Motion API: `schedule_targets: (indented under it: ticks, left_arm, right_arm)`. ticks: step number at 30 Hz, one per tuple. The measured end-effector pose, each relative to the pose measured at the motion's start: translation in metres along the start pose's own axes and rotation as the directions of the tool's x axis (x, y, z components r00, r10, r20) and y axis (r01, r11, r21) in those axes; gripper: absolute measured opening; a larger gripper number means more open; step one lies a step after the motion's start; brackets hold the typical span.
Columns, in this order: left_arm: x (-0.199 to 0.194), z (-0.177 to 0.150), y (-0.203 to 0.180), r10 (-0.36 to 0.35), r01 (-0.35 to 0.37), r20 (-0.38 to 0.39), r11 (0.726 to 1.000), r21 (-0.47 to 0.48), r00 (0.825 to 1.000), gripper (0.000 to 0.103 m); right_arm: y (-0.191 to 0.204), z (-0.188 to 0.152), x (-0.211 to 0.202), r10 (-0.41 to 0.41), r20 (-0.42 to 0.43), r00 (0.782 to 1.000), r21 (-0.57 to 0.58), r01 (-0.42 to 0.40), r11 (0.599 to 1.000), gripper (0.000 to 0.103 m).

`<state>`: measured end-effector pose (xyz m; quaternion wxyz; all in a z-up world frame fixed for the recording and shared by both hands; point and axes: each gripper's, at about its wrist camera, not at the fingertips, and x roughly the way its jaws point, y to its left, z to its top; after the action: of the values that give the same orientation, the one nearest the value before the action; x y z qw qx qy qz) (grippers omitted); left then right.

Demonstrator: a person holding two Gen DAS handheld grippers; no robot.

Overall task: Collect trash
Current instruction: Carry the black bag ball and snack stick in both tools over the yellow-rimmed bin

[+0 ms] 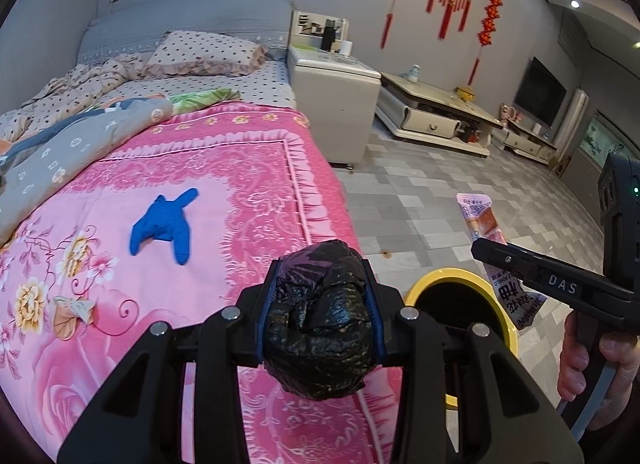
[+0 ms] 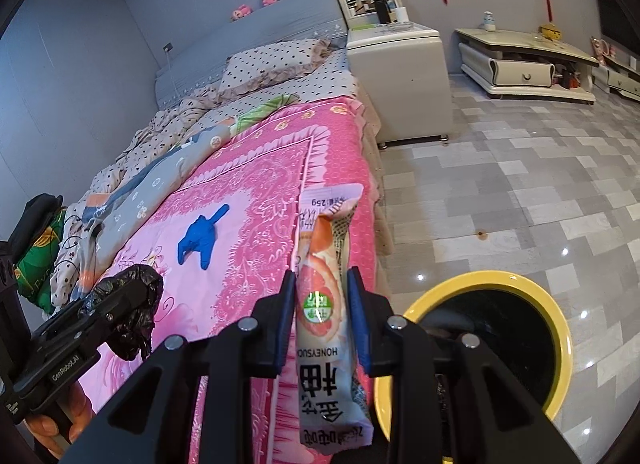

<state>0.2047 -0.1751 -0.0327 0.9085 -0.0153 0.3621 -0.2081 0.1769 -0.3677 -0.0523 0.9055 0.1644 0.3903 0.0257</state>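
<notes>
My left gripper (image 1: 322, 300) is shut on a crumpled black plastic bag (image 1: 320, 324), held above the edge of the pink bedspread (image 1: 224, 200). It also shows in the right wrist view (image 2: 128, 304). My right gripper (image 2: 320, 300) is shut on a pink-and-white snack wrapper (image 2: 326, 304), seen in the left wrist view too (image 1: 492, 248), beside a yellow-rimmed bin (image 2: 560, 328) with a black liner on the floor. A blue glove (image 1: 164, 224) lies on the bedspread, apart from both grippers.
A small crumpled tissue or cloth scrap (image 1: 72, 312) lies on the bedspread at the left. Bedding and a pillow (image 1: 208, 52) are piled at the head of the bed. A beige cabinet (image 1: 336, 104) stands by the bed, a low TV stand (image 1: 436, 112) behind it.
</notes>
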Motion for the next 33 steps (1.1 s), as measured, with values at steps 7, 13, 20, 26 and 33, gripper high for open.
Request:
schedule_targets:
  ticks: [7,13,20,26,33]
  left_arm:
    - [0.008,-0.003,-0.039,-0.047,0.047,-0.018,0.998,0.041,0.999,0.036]
    - [0.021,-0.007,-0.064,-0.082,0.084,-0.044,0.995,0.061,0.996,0.036]
    - [0.045,-0.014,-0.096,-0.121,0.13,-0.086,0.987,0.098,0.989,0.036]
    - [0.072,-0.022,-0.117,-0.146,0.161,-0.132,0.981,0.109,0.98,0.036]
    - [0.101,-0.038,-0.138,-0.158,0.181,-0.176,0.976,0.123,0.972,0.036]
  right_arm:
    - [-0.031,-0.009,-0.018,-0.029,0.016,0.999,0.042,0.028,0.999,0.024]
    - [-0.062,-0.018,-0.026,-0.056,0.011,0.998,0.091,0.054,0.994,0.025]
    - [-0.095,-0.026,-0.031,-0.087,0.002,0.996,0.144,0.086,0.986,0.025]
    - [-0.12,-0.033,-0.029,-0.115,-0.01,0.993,0.173,0.115,0.978,0.025]
    - [-0.149,-0.043,-0.023,-0.127,-0.035,0.991,0.223,0.132,0.966,0.025]
